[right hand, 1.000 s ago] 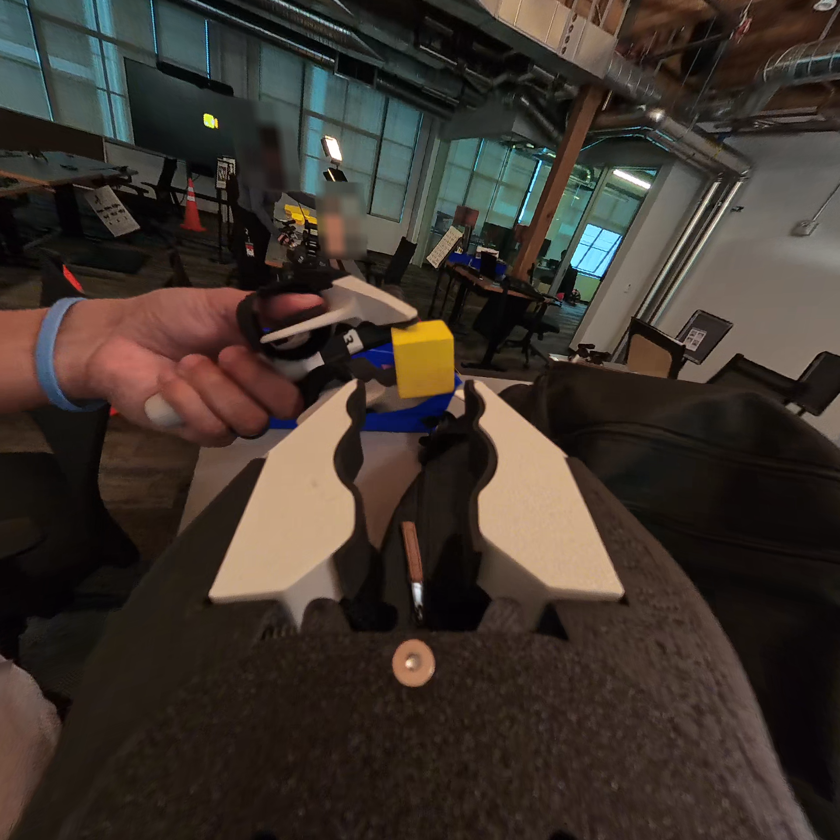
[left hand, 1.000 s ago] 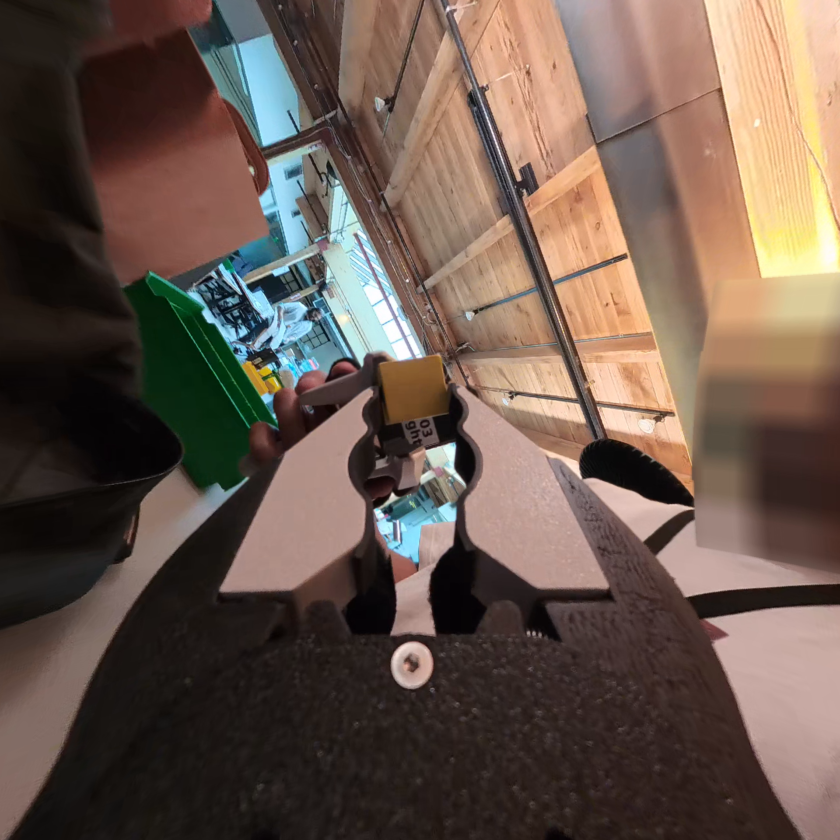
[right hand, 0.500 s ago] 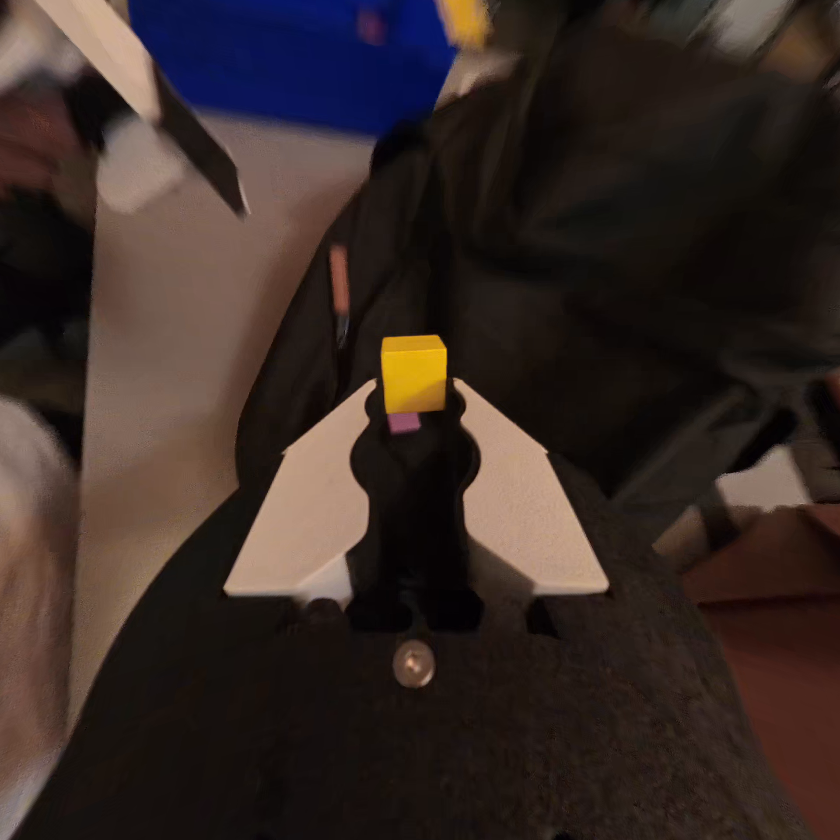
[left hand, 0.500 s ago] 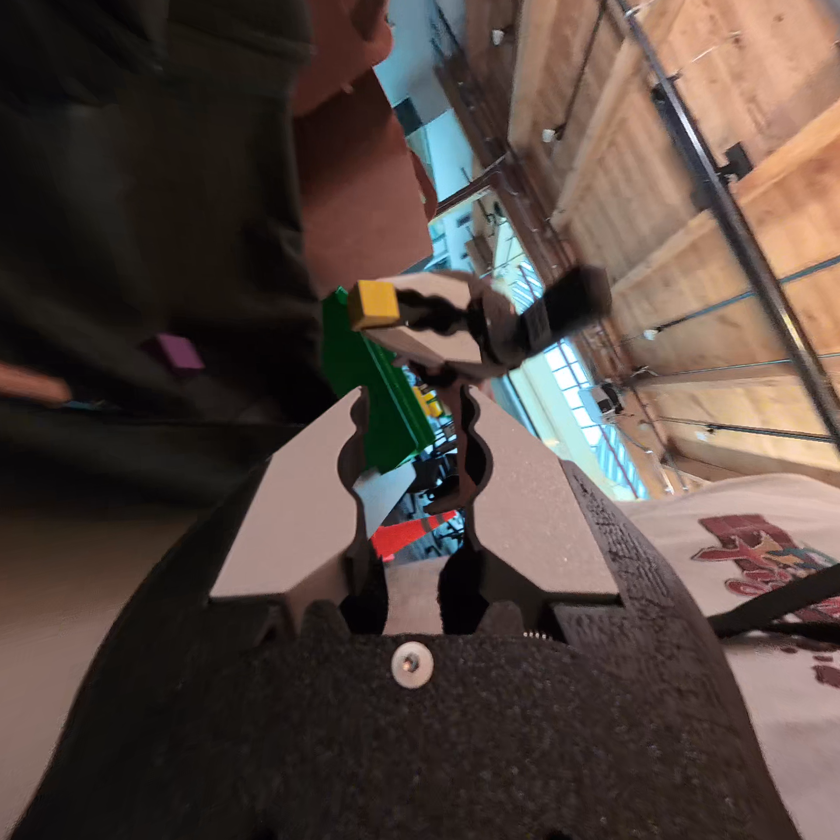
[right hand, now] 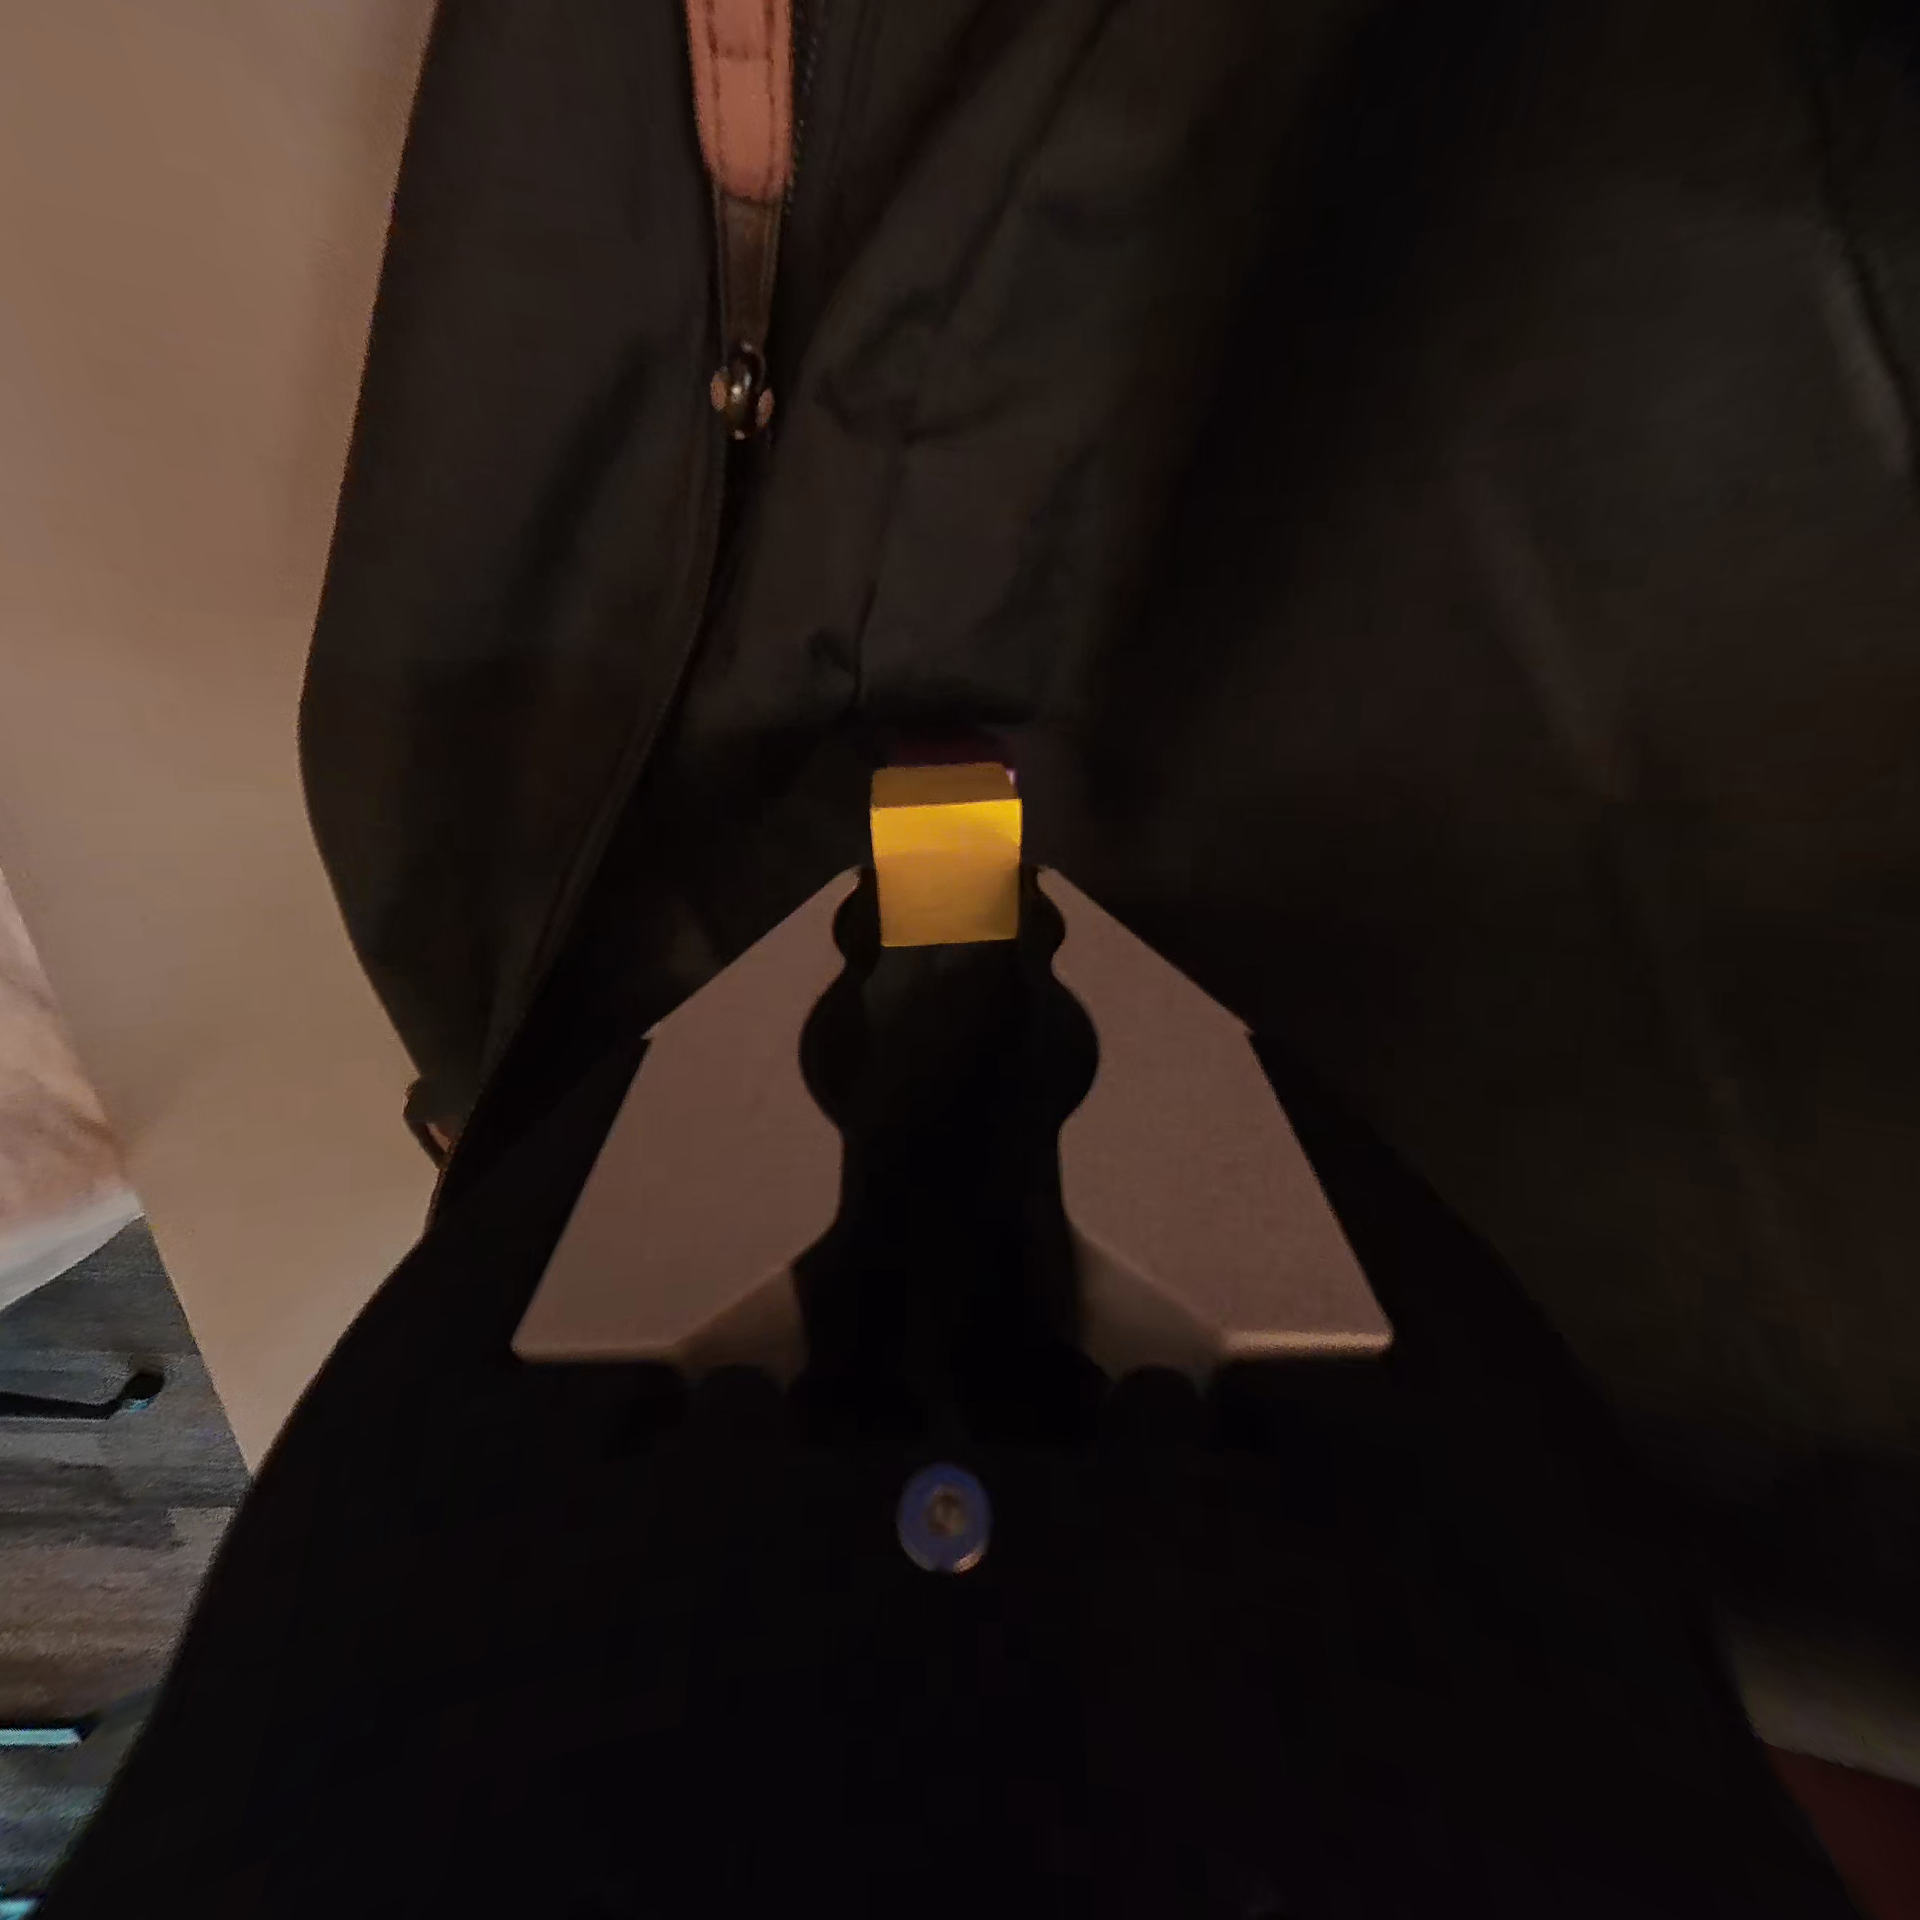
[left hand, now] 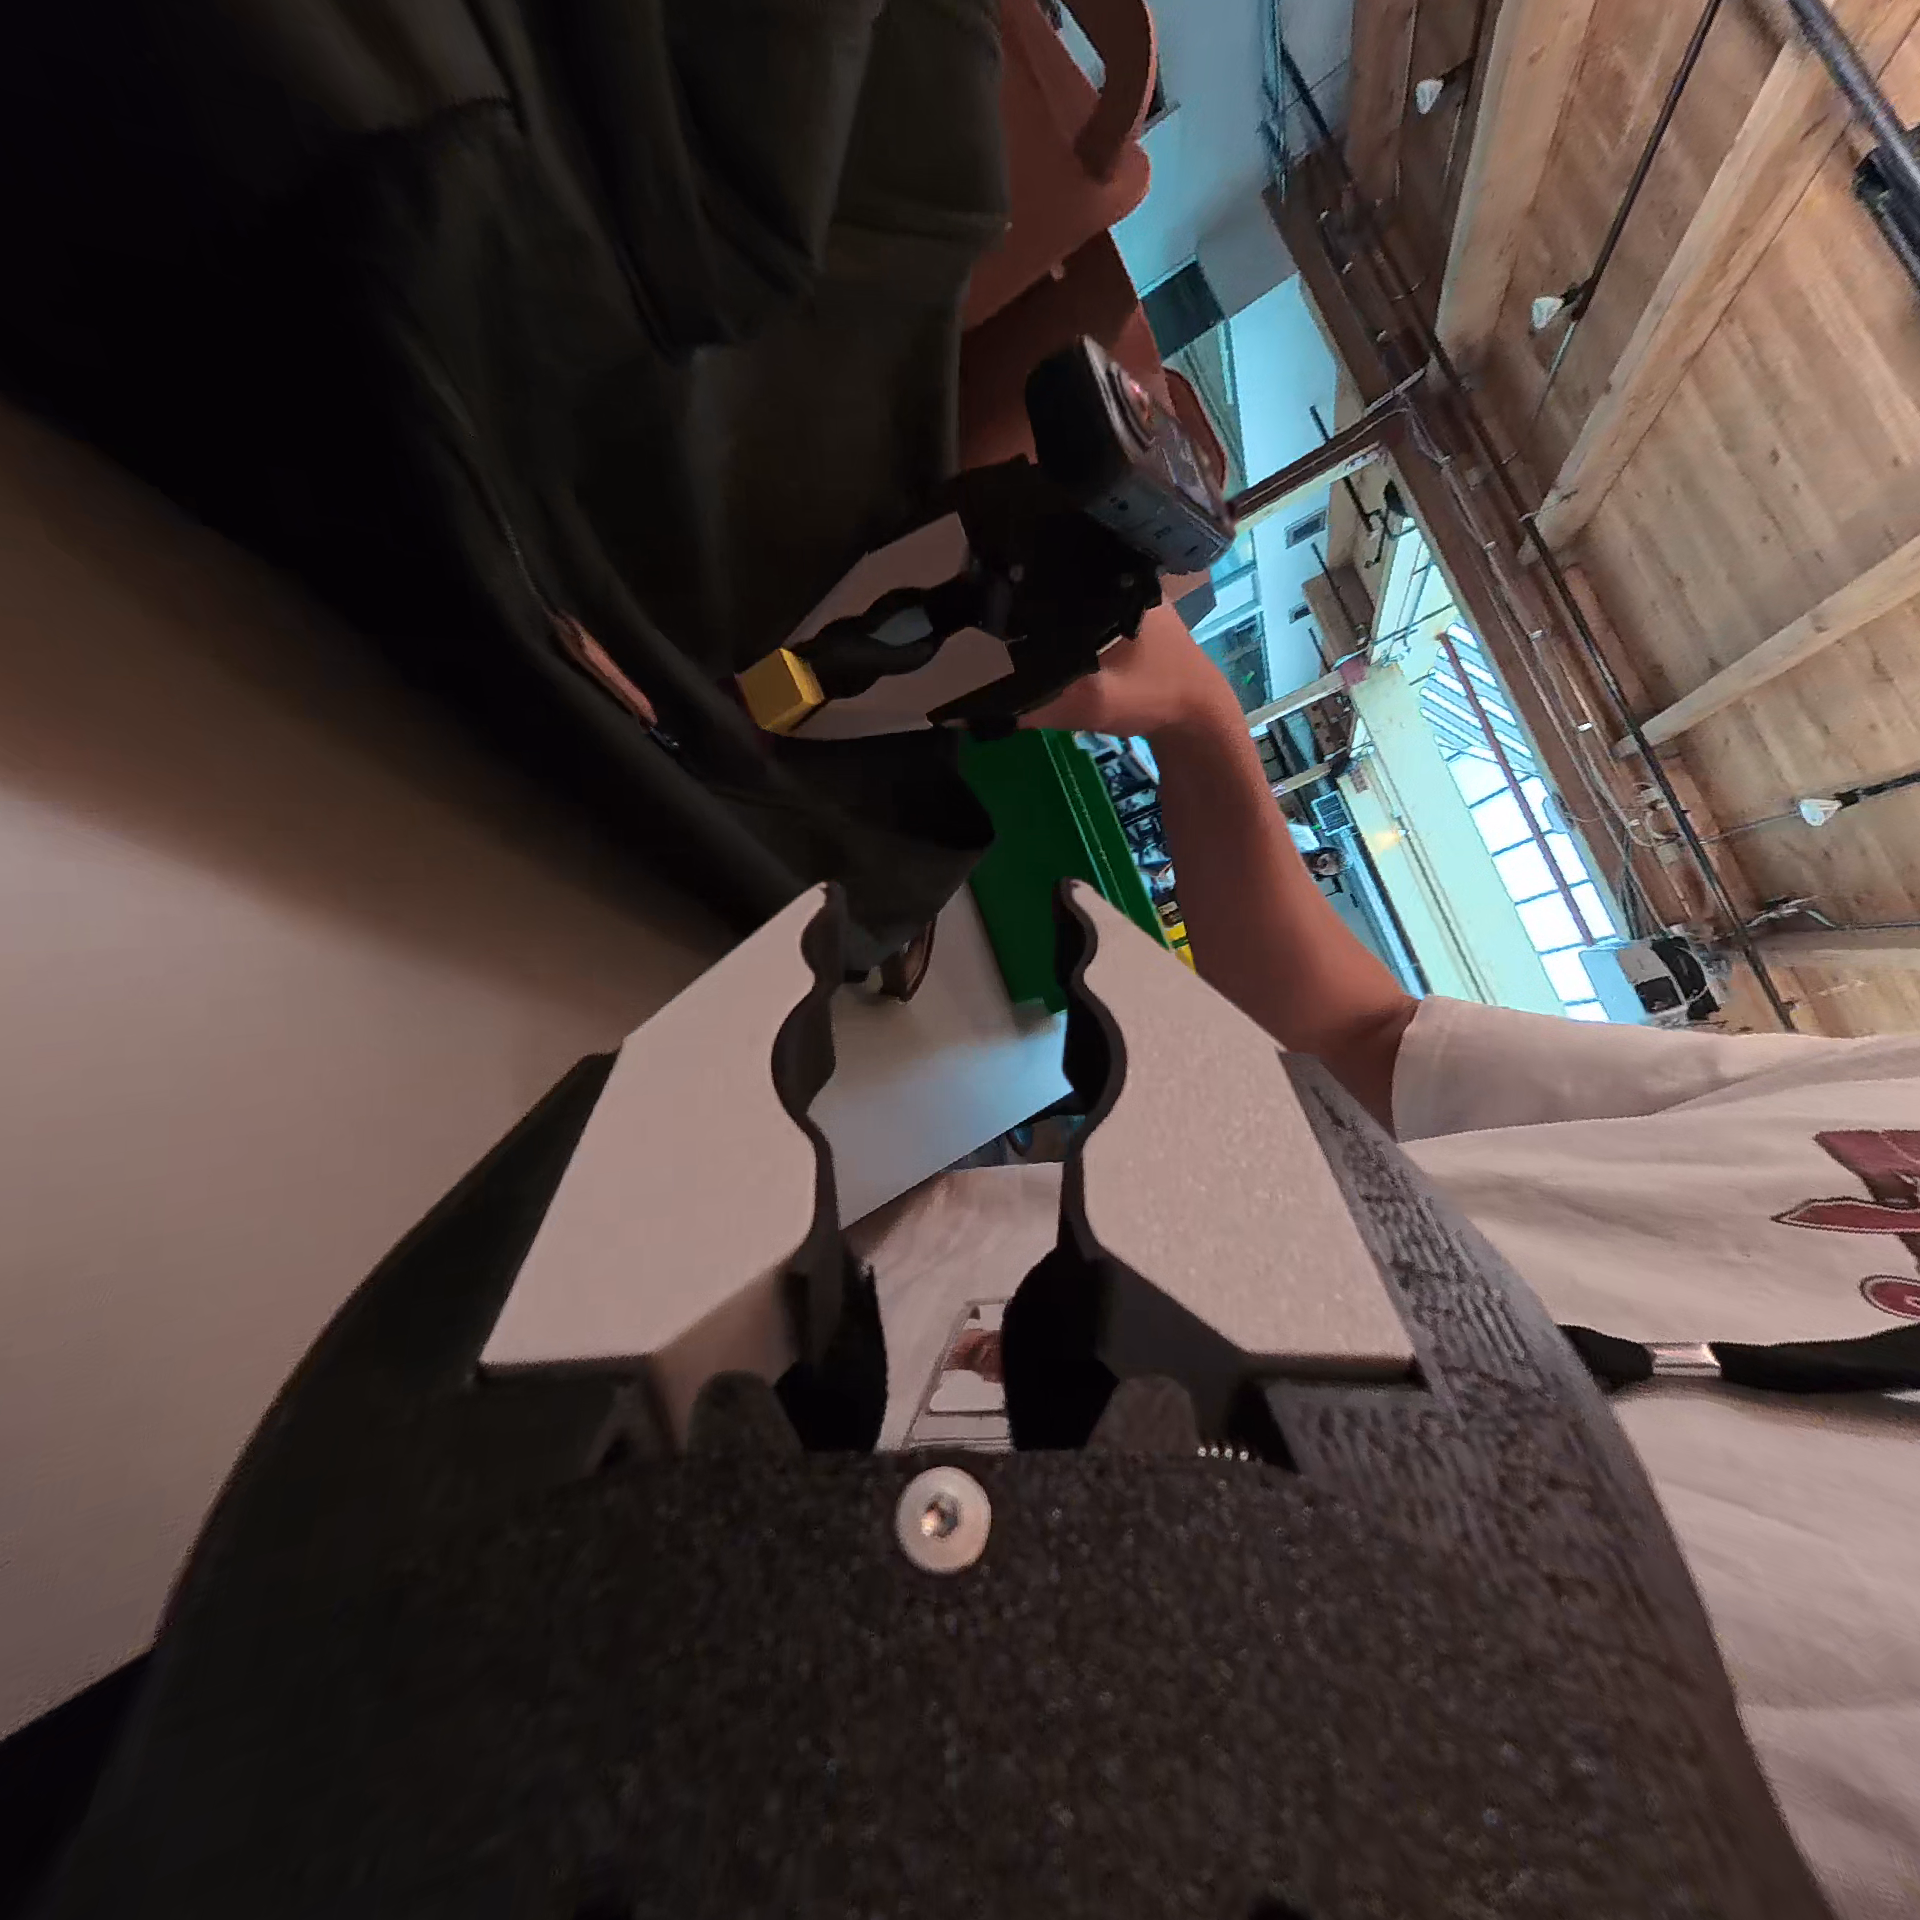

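My right gripper [right hand: 945, 883] is shut on a yellow cube [right hand: 945, 852] and holds it close against a dark fabric bag [right hand: 1351, 520]. A small purple thing [right hand: 940, 750] shows just beyond the cube, against the bag. The bag's zipper pull [right hand: 740, 390] lies up and to the left. In the left wrist view, my left gripper [left hand: 948, 909] is open and empty over the white table [left hand: 208, 987]. The right gripper [left hand: 831, 675] shows farther off there, with the yellow cube [left hand: 784, 691] at the dark bag [left hand: 468, 364].
A green bin [left hand: 1049, 862] stands on the table beyond the left gripper. A person's bare arm [left hand: 1247, 852] and white shirt [left hand: 1558, 1195] are on the right. The white table [right hand: 156, 520] runs left of the bag, with its edge and floor at the lower left.
One second ago my left gripper held the yellow cube and the right was open. The cube passed to the right gripper, which moved down to the dark bag. The left is now open.
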A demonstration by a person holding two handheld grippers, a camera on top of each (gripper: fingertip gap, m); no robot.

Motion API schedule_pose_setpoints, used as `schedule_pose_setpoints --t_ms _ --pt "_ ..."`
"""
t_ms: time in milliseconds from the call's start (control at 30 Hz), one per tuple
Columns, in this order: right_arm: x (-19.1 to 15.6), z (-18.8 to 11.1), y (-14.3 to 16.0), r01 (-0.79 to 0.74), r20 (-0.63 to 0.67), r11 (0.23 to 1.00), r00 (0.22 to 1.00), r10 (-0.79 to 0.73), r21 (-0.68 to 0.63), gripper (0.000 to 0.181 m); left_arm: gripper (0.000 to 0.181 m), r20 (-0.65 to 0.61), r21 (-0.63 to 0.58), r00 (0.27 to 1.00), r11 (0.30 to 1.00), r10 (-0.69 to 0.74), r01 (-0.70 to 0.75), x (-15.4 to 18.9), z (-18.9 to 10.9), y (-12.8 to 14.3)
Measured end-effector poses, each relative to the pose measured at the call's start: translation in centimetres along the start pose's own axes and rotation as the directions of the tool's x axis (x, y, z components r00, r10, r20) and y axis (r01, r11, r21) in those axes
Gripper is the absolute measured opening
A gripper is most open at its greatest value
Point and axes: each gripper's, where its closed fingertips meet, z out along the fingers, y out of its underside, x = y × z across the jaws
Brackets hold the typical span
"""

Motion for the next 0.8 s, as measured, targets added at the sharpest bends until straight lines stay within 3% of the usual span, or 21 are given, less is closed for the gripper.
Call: schedule_pose_setpoints --t_ms 167,267,400,467,567,667,733,800 --pt "0.2 0.1 0.0 -0.058 0.010 0.998 0.998 0.058 0.001 0.026 0.041 -0.001 -0.048 0.999 0.998 0.036 -0.036 -0.3 -0.5 -1.0" --pt "-0.5 -0.5 -0.3 -0.093 0.030 0.995 0.995 0.092 0.034 0.041 0.041 0.032 -0.091 0.996 0.993 0.080 -0.076 -0.9 -0.9 -1.3" --pt "-0.6 -2.8 0.2 -0.176 -0.046 0.977 0.982 0.182 0.119 0.050 0.041 0.112 -0.122 0.982 0.983 0.153 -0.140 -1.9 -2.2 -2.3" --pt "-1.2 -4.9 0.1 -0.242 -0.079 0.943 0.961 0.266 0.227 0.049 0.041 0.182 -0.121 0.963 0.976 0.199 -0.179 -3.0 -3.7 -3.6" --pt "-3.4 -8.3 -1.5 -0.341 -0.043 0.808 0.911 0.410 0.480 0.048 0.041 0.338 -0.095 0.902 0.964 0.268 -0.250 -5.8 -7.0 -7.2" --pt "-6.5 -10.7 -4.6 -0.412 0.103 0.551 0.857 0.504 0.726 0.052 0.041 0.379 -0.134 0.820 0.902 0.429 -0.410 -8.2 -9.6 -11.4" --pt "-8.7 -11.3 -6.6 -0.424 0.186 0.397 0.837 0.514 0.814 0.054 0.041 0.451 -0.222 0.689 0.820 0.567 -0.528 -10.9 -11.0 -14.8" --pt "-10.5 -10.6 -8.1 -0.425 0.213 0.339 0.831 0.514 0.839 0.056 0.042 0.562 -0.352 0.530 0.764 0.634 -0.541 -15.1 -12.6 -18.4"
